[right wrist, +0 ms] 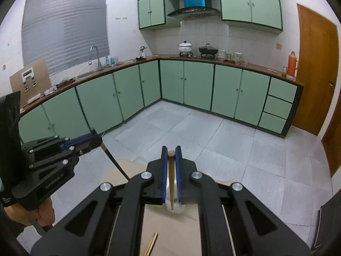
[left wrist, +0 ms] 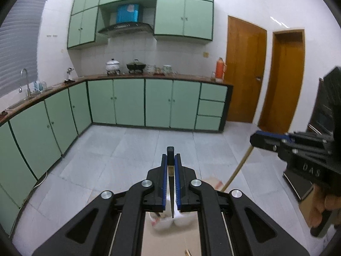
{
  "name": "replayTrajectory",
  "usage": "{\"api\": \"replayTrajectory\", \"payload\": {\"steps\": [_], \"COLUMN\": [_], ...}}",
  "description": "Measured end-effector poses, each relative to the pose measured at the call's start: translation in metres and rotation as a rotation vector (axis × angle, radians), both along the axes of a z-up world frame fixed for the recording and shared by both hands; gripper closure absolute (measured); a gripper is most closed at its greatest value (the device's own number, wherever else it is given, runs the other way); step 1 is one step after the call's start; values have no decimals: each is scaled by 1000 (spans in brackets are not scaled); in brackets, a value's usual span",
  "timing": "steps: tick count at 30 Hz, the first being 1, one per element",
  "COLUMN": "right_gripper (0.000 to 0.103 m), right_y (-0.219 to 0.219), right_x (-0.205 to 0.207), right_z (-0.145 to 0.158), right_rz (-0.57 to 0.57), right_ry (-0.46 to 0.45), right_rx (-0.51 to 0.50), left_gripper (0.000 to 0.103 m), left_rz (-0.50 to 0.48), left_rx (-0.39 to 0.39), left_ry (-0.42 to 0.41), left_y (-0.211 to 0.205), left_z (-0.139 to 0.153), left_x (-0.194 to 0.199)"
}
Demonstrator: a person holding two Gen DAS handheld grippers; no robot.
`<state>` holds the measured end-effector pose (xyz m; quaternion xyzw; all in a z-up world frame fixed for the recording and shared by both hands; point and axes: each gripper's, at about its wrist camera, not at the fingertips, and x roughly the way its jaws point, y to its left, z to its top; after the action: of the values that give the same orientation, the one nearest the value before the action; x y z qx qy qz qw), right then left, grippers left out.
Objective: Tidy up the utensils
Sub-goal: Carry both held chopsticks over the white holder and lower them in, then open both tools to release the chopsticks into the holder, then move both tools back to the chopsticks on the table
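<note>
My left gripper [left wrist: 170, 160] is shut on a black chopstick [left wrist: 170, 181] that hangs down between the blue pads, its tip over a white cup [left wrist: 166, 221] below. My right gripper [right wrist: 171, 155] is shut on a light wooden chopstick [right wrist: 171, 179], tip down over a clear glass [right wrist: 175, 208]. The right gripper [left wrist: 259, 139] also shows at the right of the left wrist view with its wooden chopstick [left wrist: 236, 170]. The left gripper [right wrist: 96, 138] shows at the left of the right wrist view with the black chopstick [right wrist: 116, 163].
A brown cardboard surface [right wrist: 170, 232] lies under both grippers, with loose wooden chopsticks [right wrist: 151, 244] on it. Green kitchen cabinets [right wrist: 191, 85] run along the far walls, a wooden door [left wrist: 245, 70] at the right, grey tile floor [left wrist: 119, 149] between.
</note>
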<state>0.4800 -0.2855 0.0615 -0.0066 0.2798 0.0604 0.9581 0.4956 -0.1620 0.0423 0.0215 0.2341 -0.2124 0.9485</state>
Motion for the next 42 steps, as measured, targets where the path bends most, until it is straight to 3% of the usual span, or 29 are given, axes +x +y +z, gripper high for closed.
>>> {"api": "replayTrajectory", "payload": {"steps": [5, 14, 16, 19, 22, 24, 26, 30, 32, 36, 40, 42], "right_gripper": [97, 95, 89, 83, 82, 81, 76, 70, 69, 70, 70, 70], "right_y": [-12, -25, -29, -30, -30, -30, -27, -4, 11, 40, 63, 77], "right_x": [36, 73, 68, 46, 5, -29, -73, -157, -193, -234, -240, -244], "right_z": [-30, -115, -119, -114, -108, -111, -123, -196, -253, -338, -362, -367], "right_rz": [-44, -67, -70, -62, -35, -12, 3, 22, 23, 7, 25, 58], "right_ry": [8, 135, 131, 84, 12, -20, -52, -18, 71, 203, 230, 227], "right_rx": [28, 62, 87, 89, 85, 87, 72, 13, 7, 9, 43, 6], "left_gripper": [97, 96, 95, 83, 71, 56, 52, 35, 33, 33, 33, 32], "left_rz": [40, 51, 58, 50, 46, 63, 70, 109, 136, 160, 152, 138], "left_rx": [-2, 32, 37, 19, -1, -1, -2, 11, 25, 8, 33, 25], "left_ry": [0, 130, 144, 138, 89, 60, 38, -13, -15, 61, 113, 143], "left_y": [-8, -10, -5, 9, 30, 46, 63, 98, 109, 120, 115, 114], "left_z": [-32, -120, -126, -121, -105, -98, -100, -129, -155, -207, -247, -261], "left_x": [37, 70, 71, 61, 34, 7, -22, -99, -136, -186, -221, -234]}}
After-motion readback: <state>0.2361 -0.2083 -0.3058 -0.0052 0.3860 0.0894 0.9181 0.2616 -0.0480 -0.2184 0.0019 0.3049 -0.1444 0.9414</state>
